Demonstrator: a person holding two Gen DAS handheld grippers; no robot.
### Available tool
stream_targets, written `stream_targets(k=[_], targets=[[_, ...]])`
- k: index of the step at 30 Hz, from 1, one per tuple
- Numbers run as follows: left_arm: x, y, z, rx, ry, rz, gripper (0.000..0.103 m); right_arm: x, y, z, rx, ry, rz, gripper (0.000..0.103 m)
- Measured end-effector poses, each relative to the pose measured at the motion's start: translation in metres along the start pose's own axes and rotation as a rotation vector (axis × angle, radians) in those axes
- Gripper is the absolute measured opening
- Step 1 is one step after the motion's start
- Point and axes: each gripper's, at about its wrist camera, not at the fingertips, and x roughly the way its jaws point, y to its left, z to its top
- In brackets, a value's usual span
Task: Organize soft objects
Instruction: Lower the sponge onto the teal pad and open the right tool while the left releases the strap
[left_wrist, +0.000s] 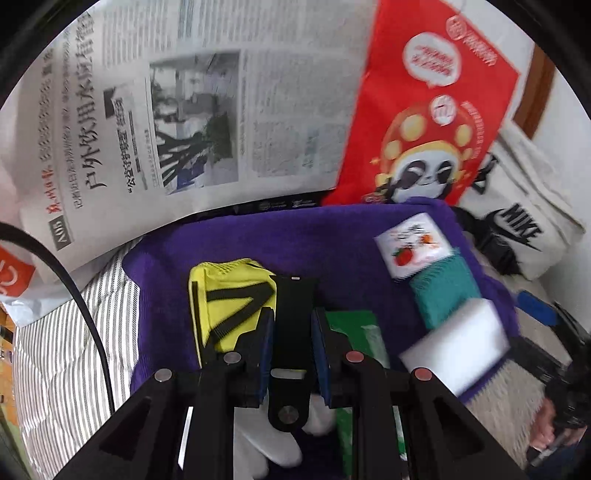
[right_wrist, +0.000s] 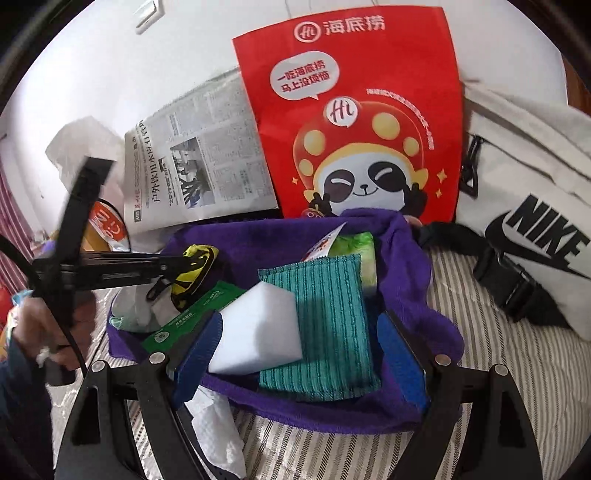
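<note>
A purple towel (left_wrist: 332, 236) (right_wrist: 406, 258) lies spread on the striped bed with soft things on it. My left gripper (left_wrist: 291, 332) is shut on the black strap (left_wrist: 293, 317) of a yellow pouch (left_wrist: 229, 295), which also shows in the right wrist view (right_wrist: 194, 269) with the left gripper (right_wrist: 173, 266) on it. My right gripper (right_wrist: 299, 354) is open around a white sponge (right_wrist: 258, 328) (left_wrist: 458, 343) and a teal cloth pad (right_wrist: 328, 325) (left_wrist: 443, 295). A green packet (right_wrist: 192, 314) (left_wrist: 358, 332), a white tissue pack (left_wrist: 413, 243) and a white glove (left_wrist: 266, 443) also lie on the towel.
A red panda-print bag (right_wrist: 354, 110) (left_wrist: 436, 103) and a newspaper (left_wrist: 184, 110) (right_wrist: 199, 170) stand behind the towel. A white Nike bag (right_wrist: 535, 206) (left_wrist: 524, 206) lies to the right. A crumpled paper tissue (right_wrist: 218, 428) lies at the towel's near edge.
</note>
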Motion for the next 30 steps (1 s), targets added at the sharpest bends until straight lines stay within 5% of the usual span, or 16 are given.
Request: stream_targets(k=[14, 18, 21, 30], targets=[[0.027, 0.001, 0.005, 0.004, 0.077, 0.053, 0.029, -0.006, -0.013, -0.005, 0.038, -0.018, 0.026, 0.085], [0.01, 0.007, 0.009, -0.035, 0.062, 0.063, 0.036, -0.01, -0.012, -0.005, 0.035, -0.04, 0.029, 0.085], [-0.011, 0.004, 0.009, -0.034, 0.034, 0.076, 0.051, -0.013, -0.011, -0.006, 0.033, -0.051, 0.035, 0.085], [-0.079, -0.004, -0.037, -0.057, -0.041, 0.014, 0.059, -0.042, 0.01, -0.008, -0.018, -0.074, 0.072, 0.085]])
